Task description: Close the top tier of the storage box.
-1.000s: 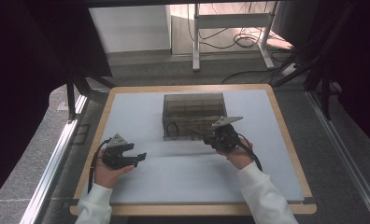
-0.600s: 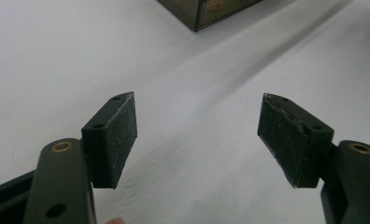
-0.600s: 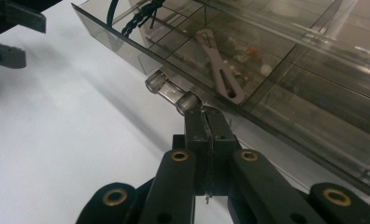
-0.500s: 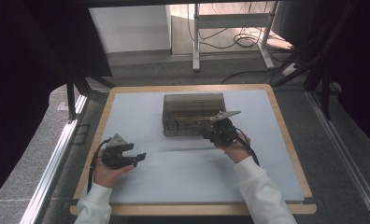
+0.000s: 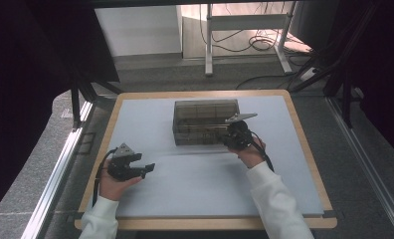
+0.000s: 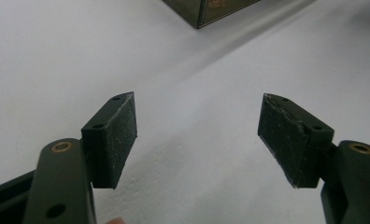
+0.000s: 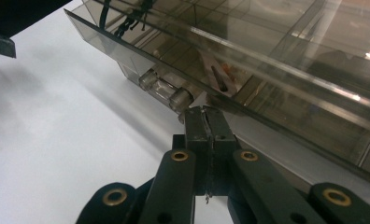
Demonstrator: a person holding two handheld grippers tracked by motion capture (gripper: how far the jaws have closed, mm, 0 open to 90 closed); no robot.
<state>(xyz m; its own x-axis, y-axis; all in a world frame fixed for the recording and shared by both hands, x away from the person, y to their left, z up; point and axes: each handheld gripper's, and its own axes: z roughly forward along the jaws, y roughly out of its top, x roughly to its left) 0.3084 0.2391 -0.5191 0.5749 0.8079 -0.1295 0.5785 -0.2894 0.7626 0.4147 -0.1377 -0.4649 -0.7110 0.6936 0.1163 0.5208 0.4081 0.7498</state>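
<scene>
Right gripper view: right tongs (image 7: pixel 205 122) pressed together at box (image 7: pixel 276 60) rim, contents blurred; left tongs (image 6: pixel 199 135) spread.

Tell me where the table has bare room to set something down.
Bare mat lies left of the smoky plastic box, right of it toward the wooden rim, and along the near edge between the sleeves. It is crowded at the box's front, where the right gripper sits.
</scene>
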